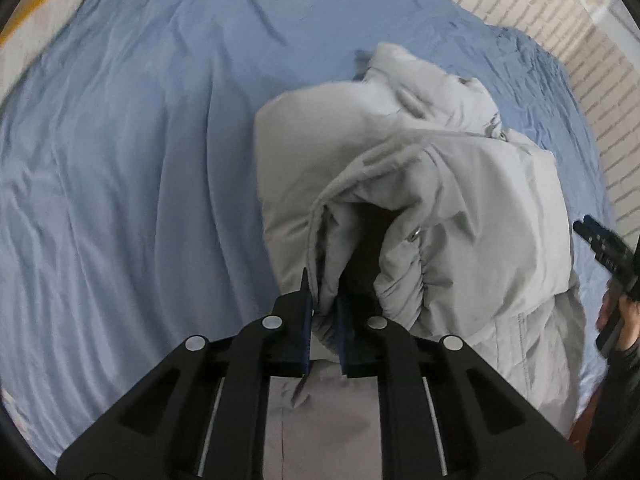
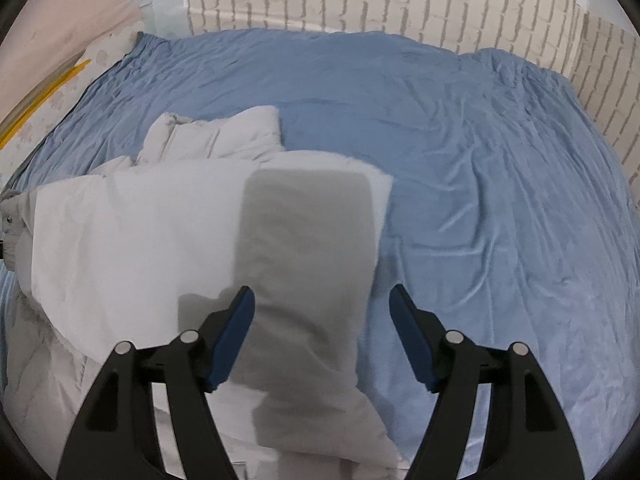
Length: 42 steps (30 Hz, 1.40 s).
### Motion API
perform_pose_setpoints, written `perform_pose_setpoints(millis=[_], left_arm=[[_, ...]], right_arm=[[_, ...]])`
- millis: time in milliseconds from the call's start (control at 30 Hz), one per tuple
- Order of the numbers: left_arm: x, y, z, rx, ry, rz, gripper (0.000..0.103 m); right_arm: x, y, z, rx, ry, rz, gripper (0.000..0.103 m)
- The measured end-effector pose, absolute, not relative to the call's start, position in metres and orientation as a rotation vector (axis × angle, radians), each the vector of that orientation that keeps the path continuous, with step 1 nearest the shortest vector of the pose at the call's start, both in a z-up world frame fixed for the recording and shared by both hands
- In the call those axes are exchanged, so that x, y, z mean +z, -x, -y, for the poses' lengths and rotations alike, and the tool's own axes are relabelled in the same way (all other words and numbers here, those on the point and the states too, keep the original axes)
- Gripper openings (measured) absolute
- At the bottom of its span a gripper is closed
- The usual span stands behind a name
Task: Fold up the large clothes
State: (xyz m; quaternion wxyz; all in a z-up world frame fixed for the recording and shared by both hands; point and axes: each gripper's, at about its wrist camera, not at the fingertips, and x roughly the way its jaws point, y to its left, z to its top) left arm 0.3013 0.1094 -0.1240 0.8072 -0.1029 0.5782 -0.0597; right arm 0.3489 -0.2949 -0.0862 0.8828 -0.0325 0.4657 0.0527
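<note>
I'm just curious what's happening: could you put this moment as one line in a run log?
left gripper: shut on jacket edge | right gripper: open above jacket, holding nothing | surface: blue sheet

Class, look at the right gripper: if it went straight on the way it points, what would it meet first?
Most likely the grey jacket, which lies between the open jaws of the right gripper; depth is unclear.

The jacket (image 1: 460, 200) was a pale grey padded one, large and puffy, lying crumpled and partly folded on a blue bed sheet (image 1: 140, 160). Its collar end pointed toward the brick wall. A sleeve lay doubled over the body, its elasticated cuff gaping dark, and one flat panel spread toward the sheet's open middle.
</note>
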Motion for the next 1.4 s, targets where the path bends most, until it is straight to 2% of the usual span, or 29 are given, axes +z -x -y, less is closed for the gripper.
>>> perform_pose_setpoints(millis=[100, 167, 200, 233, 267, 300, 333, 467, 567, 767, 800, 833, 867, 967, 1000, 1033, 1067, 1100, 1167, 1300, 1400], left_arm=[[-0.133, -0.308, -0.116, -0.154, 0.278, -1.244, 0.014], [-0.131, -0.307, -0.12, -0.15, 0.283, -1.239, 0.02], [-0.127, -0.304, -0.118, -0.142, 0.262, -1.233, 0.027], [-0.124, -0.302, -0.118, -0.128, 0.247, -1.224, 0.044], [-0.119, -0.297, -0.119, -0.102, 0.221, -1.21, 0.056], [-0.116, -0.292, -0.124, -0.096, 0.21, -1.198, 0.075], [-0.111, -0.287, -0.126, -0.089, 0.199, -1.177, 0.08], [-0.099, -0.28, -0.137, -0.084, 0.221, -1.163, 0.081], [-0.095, -0.286, -0.128, -0.101, 0.219, -1.154, 0.087], [-0.119, -0.326, -0.082, -0.163, 0.202, -1.213, 0.087], [-0.124, -0.329, -0.08, -0.16, 0.199, -1.223, 0.08], [-0.131, -0.335, -0.076, -0.139, 0.191, -1.229, 0.065], [-0.134, -0.337, -0.073, -0.115, 0.173, -1.226, 0.058], [-0.132, -0.332, -0.076, -0.093, 0.168, -1.203, 0.045], [-0.128, -0.326, -0.081, -0.088, 0.167, -1.189, 0.038], [-0.126, -0.321, -0.086, -0.092, 0.174, -1.183, 0.035], [-0.125, -0.317, -0.091, -0.092, 0.18, -1.179, 0.032], [-0.125, -0.314, -0.096, -0.071, 0.164, -1.182, 0.024], [-0.13, -0.313, -0.105, -0.078, 0.186, -1.198, 0.024], [-0.134, -0.329, -0.094, -0.043, 0.145, -1.217, 0.025], [-0.142, -0.343, -0.082, -0.013, 0.083, -1.232, 0.029]], right_arm=[[-0.084, -0.344, 0.285, 0.125, 0.098, -0.969, 0.07], [-0.082, -0.34, 0.283, 0.128, 0.111, -0.968, 0.07], [-0.08, -0.338, 0.283, 0.126, 0.116, -0.968, 0.07], [-0.079, -0.336, 0.284, 0.125, 0.116, -0.967, 0.07], [-0.077, -0.334, 0.287, 0.123, 0.111, -0.965, 0.07], [-0.077, -0.334, 0.288, 0.121, 0.106, -0.964, 0.07], [-0.076, -0.334, 0.291, 0.117, 0.101, -0.963, 0.07], [-0.076, -0.336, 0.3, 0.071, 0.101, -0.973, 0.07], [-0.081, -0.337, 0.305, 0.032, 0.101, -0.988, 0.077], [-0.089, -0.33, 0.307, 0.035, 0.109, -1.001, 0.078], [-0.09, -0.329, 0.308, 0.033, 0.106, -1.001, 0.078], [-0.09, -0.328, 0.309, 0.03, 0.102, -0.998, 0.078], [-0.089, -0.326, 0.31, 0.028, 0.097, -0.992, 0.078], [-0.086, -0.32, 0.31, 0.029, 0.083, -0.97, 0.078], [-0.086, -0.318, 0.309, 0.035, 0.077, -0.967, 0.078], [-0.085, -0.318, 0.308, 0.049, 0.067, -0.969, 0.077], [-0.086, -0.317, 0.304, 0.076, 0.048, -0.974, 0.069], [-0.087, -0.317, 0.301, 0.095, 0.038, -0.983, 0.043], [-0.094, -0.322, 0.292, 0.128, 0.019, -1.024, 0.011], [-0.117, -0.346, 0.283, 0.126, -0.006, -1.084, 0.008], [-0.132, -0.372, 0.281, 0.123, -0.048, -1.124, 0.005]])
